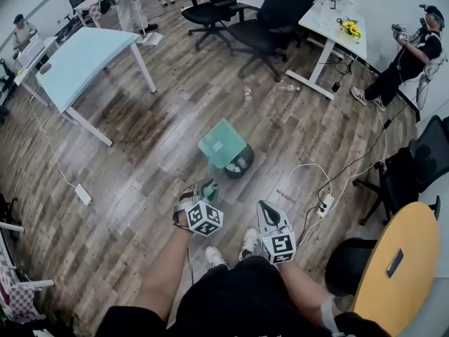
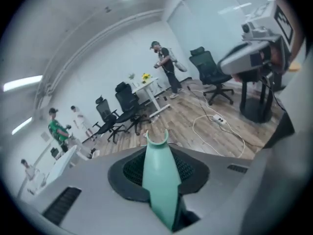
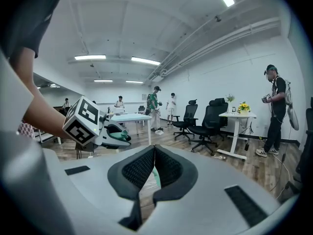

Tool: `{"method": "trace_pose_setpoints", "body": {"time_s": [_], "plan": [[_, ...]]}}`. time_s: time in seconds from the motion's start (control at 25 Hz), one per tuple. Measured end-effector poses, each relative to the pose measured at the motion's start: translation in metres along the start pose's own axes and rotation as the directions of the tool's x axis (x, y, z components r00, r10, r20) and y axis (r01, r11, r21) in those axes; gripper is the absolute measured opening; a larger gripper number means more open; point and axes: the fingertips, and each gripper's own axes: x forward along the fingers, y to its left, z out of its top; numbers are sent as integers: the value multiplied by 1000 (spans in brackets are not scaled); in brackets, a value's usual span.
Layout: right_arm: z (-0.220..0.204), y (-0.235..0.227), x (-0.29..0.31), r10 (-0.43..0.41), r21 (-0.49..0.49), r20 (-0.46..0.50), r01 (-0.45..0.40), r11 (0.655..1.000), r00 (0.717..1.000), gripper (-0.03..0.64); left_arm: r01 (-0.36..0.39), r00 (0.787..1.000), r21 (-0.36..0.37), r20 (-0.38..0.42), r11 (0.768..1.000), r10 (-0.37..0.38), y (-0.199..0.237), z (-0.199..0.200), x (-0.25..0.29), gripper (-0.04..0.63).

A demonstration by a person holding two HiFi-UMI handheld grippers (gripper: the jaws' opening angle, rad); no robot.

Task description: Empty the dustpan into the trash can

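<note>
Grippers sit nearest, side by side. The left gripper (image 1: pixel 205 189) is squeezed shut on the green handle (image 2: pixel 159 180) of the dustpan (image 1: pixel 222 144). The handle runs straight out between the jaws, and its forked tip points away from the gripper. The right gripper (image 1: pixel 266 206) has its jaws together and holds nothing. A bit farther out, the wide green end of the dustpan hangs tipped over the black trash can (image 1: pixel 243 167), which stands on the wood floor (image 1: pixel 140 153). The dustpan's long way goes from the left gripper out to the trash can. Far off are a blue table (image 1: pixel 84 58) and black chairs (image 1: pixel 273 12).
</note>
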Motion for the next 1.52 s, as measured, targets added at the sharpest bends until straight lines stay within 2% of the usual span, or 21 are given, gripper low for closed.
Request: {"method": "trace_pose_setpoints", "body": {"time_s": [0.08,0.12,0.16,0.24,0.28,0.32,0.4,0.48,0.56,0.68,1.0,1.28,1.52], "plan": [[0,2,2,12,-2,-3,-12,1000,1000,25,-54,999,-170,-8,984,53,17,-15,-5,101],[0,4,2,20,-2,-4,-20,1000,1000,23,-81,997,-264,-16,961,79,27,-25,-9,101],[0,5,4,27,-4,-5,-27,1000,1000,23,-105,994,-359,-25,927,103,37,-34,-13,101],[2,6,6,38,-9,-7,-38,999,999,23,-141,989,-527,-39,838,142,56,-53,-19,101],[2,7,8,43,-12,-8,-43,999,999,23,-153,986,-588,-44,794,158,62,-62,-21,101],[2,8,10,47,-14,-11,-47,999,999,23,-164,984,-633,-48,756,173,68,-70,-23,101],[0,9,12,58,-18,-19,-58,998,998,23,-182,979,-691,-59,699,196,73,-82,-27,100],[-1,11,15,69,-21,-24,-69,997,997,23,-194,975,-725,-71,660,209,75,-91,-29,100],[-1,15,20,78,-24,-27,-79,997,997,23,-207,972,-746,-81,633,222,79,-99,-30,100],[-2,20,27,92,-27,-35,-93,995,995,25,-224,967,-755,-93,617,238,86,-105,-33,100],[-5,26,41,114,-27,-45,-115,993,992,23,-269,958,-753,-146,601,245,88,-124,-33,101],[-9,23,54,122,-22,-70,-124,992,990,24,-286,958,-764,-225,579,176,71,-150,-10,101],[-17,21,63,132,-19,-104,-135,991,986,23,-295,952,-781,-286,550,105,49,-182,5,101]]}}
